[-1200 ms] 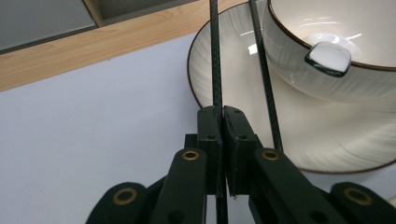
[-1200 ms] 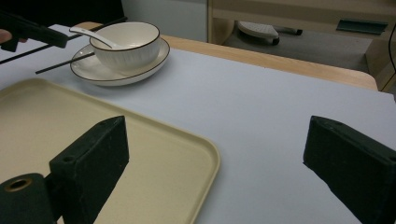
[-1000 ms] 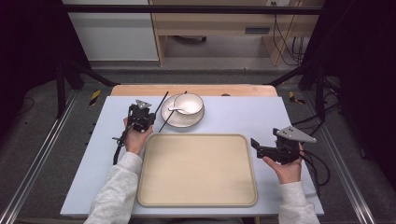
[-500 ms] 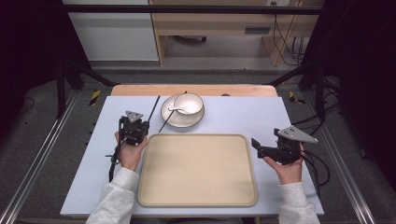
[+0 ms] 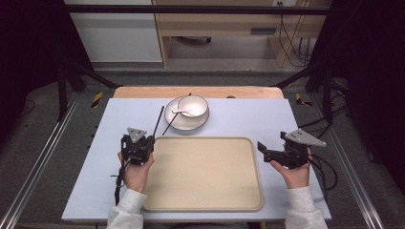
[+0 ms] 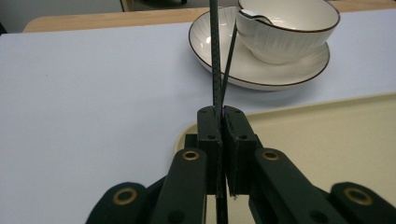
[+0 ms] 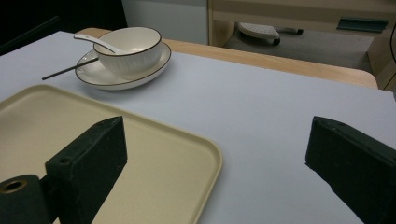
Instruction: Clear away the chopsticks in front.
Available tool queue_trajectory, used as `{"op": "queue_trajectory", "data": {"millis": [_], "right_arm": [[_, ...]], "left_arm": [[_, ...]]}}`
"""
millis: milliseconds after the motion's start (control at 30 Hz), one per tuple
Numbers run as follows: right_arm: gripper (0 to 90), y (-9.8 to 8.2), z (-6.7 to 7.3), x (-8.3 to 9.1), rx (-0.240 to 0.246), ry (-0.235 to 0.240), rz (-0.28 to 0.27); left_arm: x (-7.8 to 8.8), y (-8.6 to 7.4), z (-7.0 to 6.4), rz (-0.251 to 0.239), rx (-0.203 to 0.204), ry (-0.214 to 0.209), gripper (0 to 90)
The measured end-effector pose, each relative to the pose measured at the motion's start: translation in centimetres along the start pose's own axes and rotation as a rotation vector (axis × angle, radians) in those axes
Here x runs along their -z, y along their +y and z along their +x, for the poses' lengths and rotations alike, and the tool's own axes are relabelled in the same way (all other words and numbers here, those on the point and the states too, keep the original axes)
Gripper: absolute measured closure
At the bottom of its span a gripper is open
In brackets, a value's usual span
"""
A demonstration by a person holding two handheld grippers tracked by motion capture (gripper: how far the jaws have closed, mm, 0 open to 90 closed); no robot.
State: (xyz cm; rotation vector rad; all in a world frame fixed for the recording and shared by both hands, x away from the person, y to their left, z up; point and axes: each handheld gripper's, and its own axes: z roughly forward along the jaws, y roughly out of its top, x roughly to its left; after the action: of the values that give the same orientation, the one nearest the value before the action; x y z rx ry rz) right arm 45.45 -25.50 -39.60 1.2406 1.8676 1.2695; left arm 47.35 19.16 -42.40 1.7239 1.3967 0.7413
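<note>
My left gripper [image 5: 150,139] [image 6: 221,114] is shut on a thin dark chopstick [image 5: 158,120] [image 6: 215,56] that sticks out ahead of the jaws, over the far left corner of the beige tray [image 5: 205,200]. A second chopstick [image 5: 172,125] [image 6: 229,60] leans on the white plate [image 5: 174,125] [image 6: 261,77]. On that plate stands a white bowl [image 5: 195,106] [image 6: 289,32] holding a white spoon [image 5: 179,112] [image 7: 95,42]. My right gripper [image 5: 261,149] [image 7: 217,126] is open at the tray's right edge, with nothing between its jaws.
A pale blue mat [image 5: 248,114] covers the wooden table [image 5: 143,91]. Metal rails [image 5: 38,167] run along both sides of the table. A cable [image 5: 117,183] trails from the left gripper beside the sleeve.
The left gripper has drawn back from beside the plate toward the person, carrying the chopstick to the tray's far left corner. The right gripper has kept still.
</note>
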Motion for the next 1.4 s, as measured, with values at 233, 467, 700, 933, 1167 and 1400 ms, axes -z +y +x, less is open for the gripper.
{"op": "queue_trajectory", "data": {"millis": [233, 467, 700, 933, 1167, 1400], "right_arm": [[5.7, 0.0, 0.1, 0.1, -0.003, 0.003, -0.002], [5.7, 0.0, 0.2, 0.0, -0.001, 0.007, 0.002], [5.8, -0.1, 0.3, -0.1, 0.003, 0.009, 0.012], [5.9, -0.1, 0.4, -0.2, 0.004, 0.011, 0.012], [5.9, -0.1, 0.4, -0.2, 0.009, 0.010, 0.015], [5.9, -0.2, 0.6, -0.4, 0.006, 0.012, 0.022]], "left_arm": [[1.4, -2.0, -0.9, -0.011, 0.043, -0.003, 85.7], [2.5, -3.4, -1.1, -0.017, 0.056, 0.005, 85.7], [3.5, -5.5, -1.6, -0.009, 0.084, 0.005, 85.7], [4.0, -6.9, -1.8, 0.012, 0.100, 0.002, 85.7], [3.7, -8.6, -2.1, 0.065, 0.090, 0.020, 85.7], [3.4, -8.6, -2.3, 0.101, 0.084, 0.023, 85.7]]}}
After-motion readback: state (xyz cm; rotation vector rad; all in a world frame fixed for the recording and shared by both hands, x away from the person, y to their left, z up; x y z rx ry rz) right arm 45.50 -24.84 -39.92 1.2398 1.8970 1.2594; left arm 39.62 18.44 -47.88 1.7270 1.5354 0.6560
